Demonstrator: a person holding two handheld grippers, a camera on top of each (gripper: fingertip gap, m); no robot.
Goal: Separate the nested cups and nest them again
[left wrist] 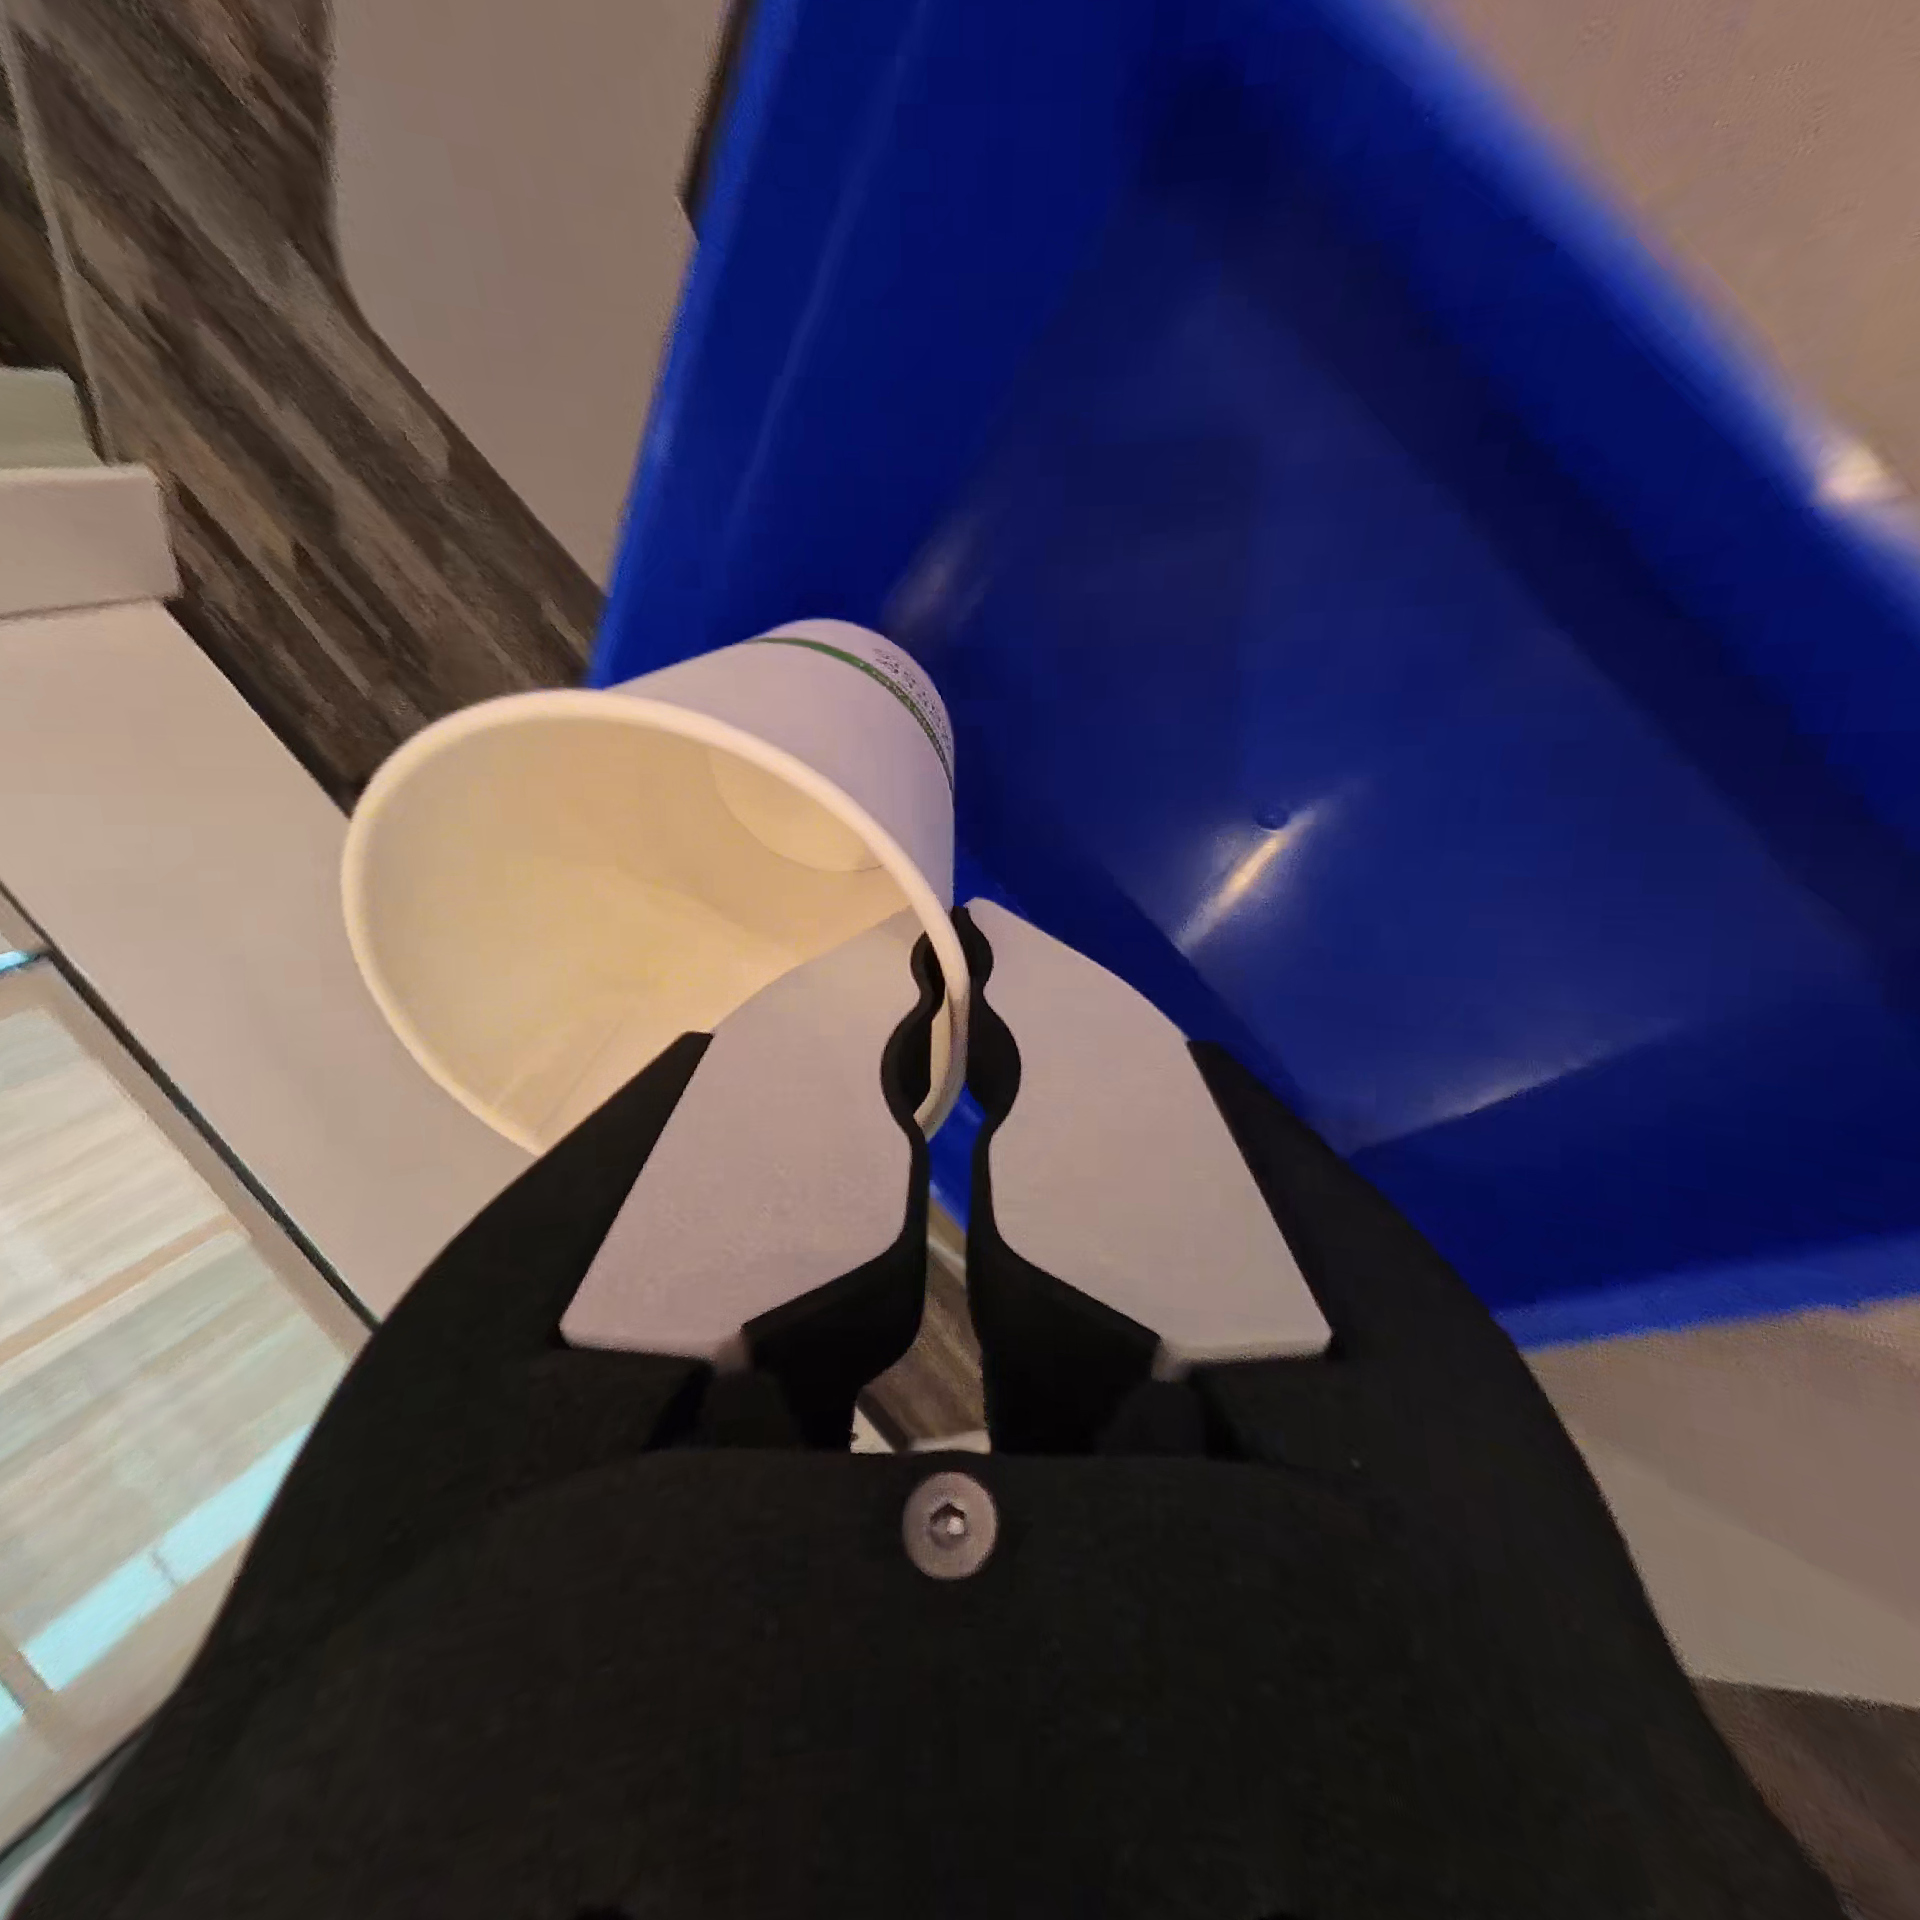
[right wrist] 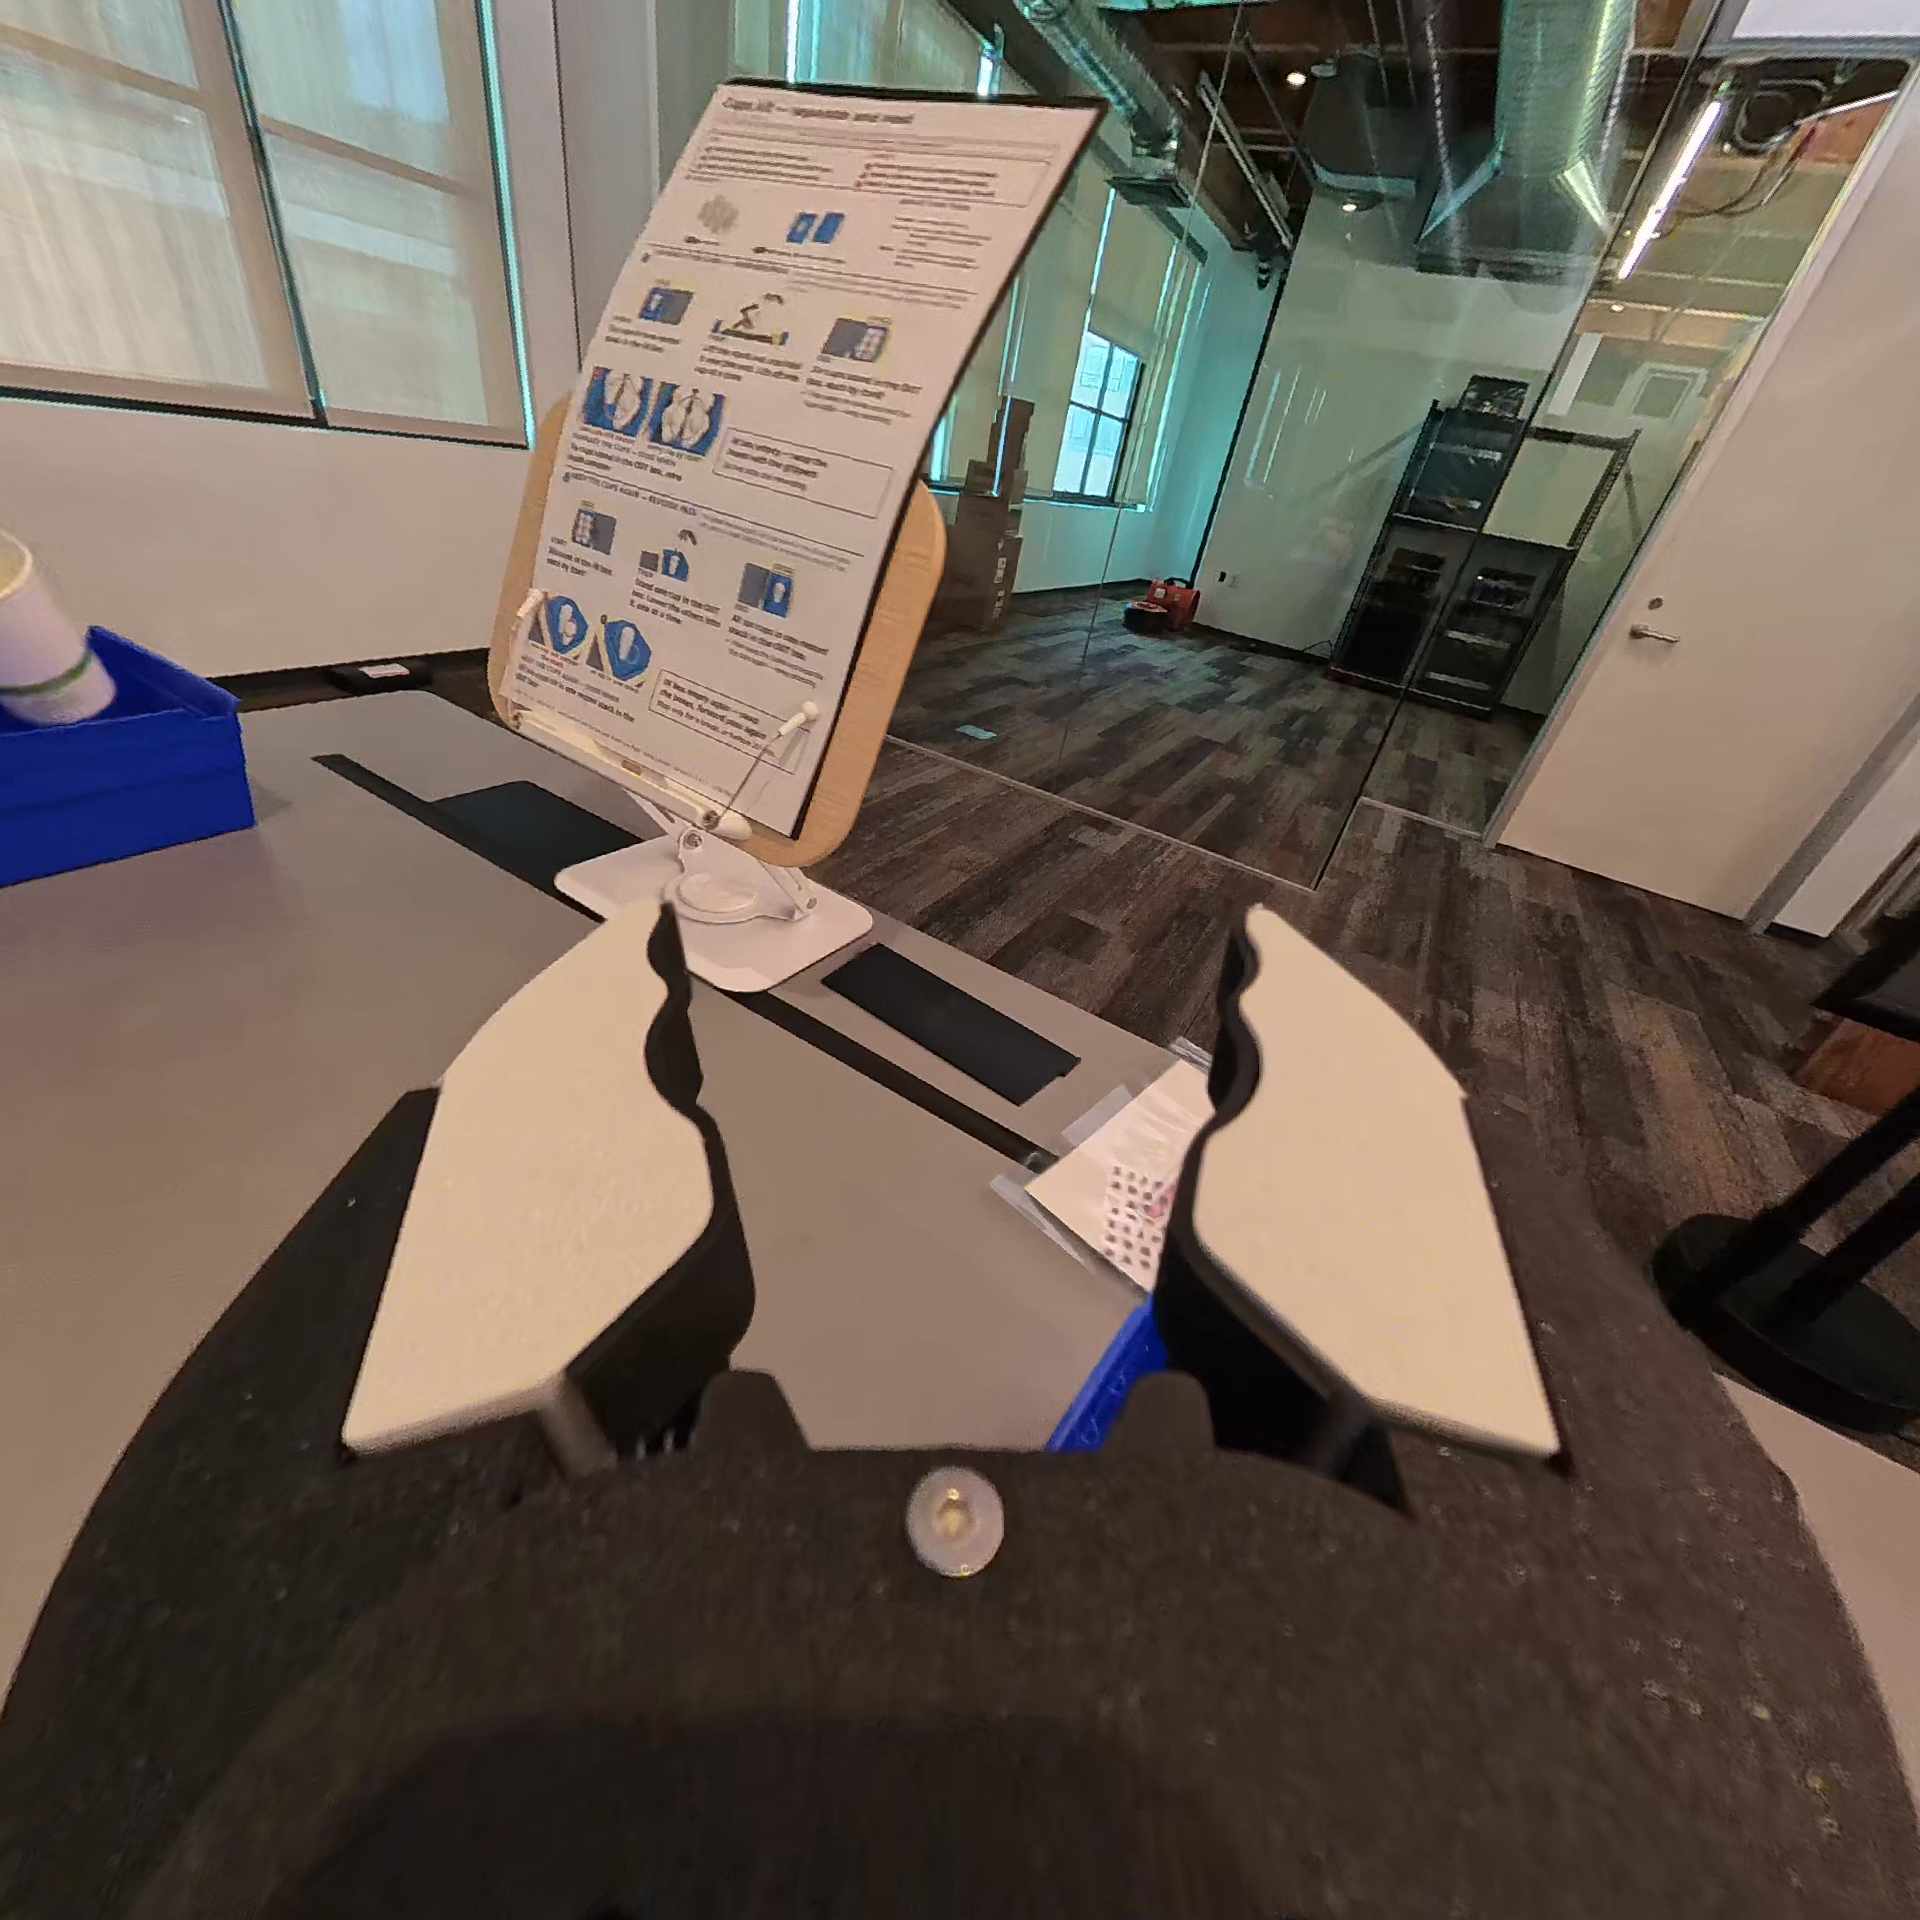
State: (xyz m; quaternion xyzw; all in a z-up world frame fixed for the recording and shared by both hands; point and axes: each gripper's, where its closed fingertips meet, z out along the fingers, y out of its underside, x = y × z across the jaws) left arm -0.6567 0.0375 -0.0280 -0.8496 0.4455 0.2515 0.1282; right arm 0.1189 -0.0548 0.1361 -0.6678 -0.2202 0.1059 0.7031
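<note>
Cups first: only one white paper cup (left wrist: 644, 883) shows in the left wrist view, tilted on its side with its mouth toward the camera and nothing nested in it. The left gripper (left wrist: 948, 997) is clamped on that cup's rim wall, one finger inside and one outside, holding it in the air over the blue bin (left wrist: 1403, 727), whose floor looks bare where it can be seen. In the right wrist view the same cup appears at the far left edge, base lowered toward the blue bin.

Moving rightward across the grey table (right wrist: 260, 1039), a printed instruction sheet (right wrist: 790, 436) stands on a wooden-backed stand (right wrist: 883, 665). Further right, the right gripper (right wrist: 951, 977) hovers with its jaws spread wide and nothing between them. A corner of a second blue bin (right wrist: 1117, 1382) peeks out below it, beside a clear bag of small parts (right wrist: 1122, 1174).

Judging by this, the job is partway: one cup is apart from any stack and being delivered to a bin. Whether this belongs to the separating pass or the nesting pass cannot be told, since no other cups are visible.
</note>
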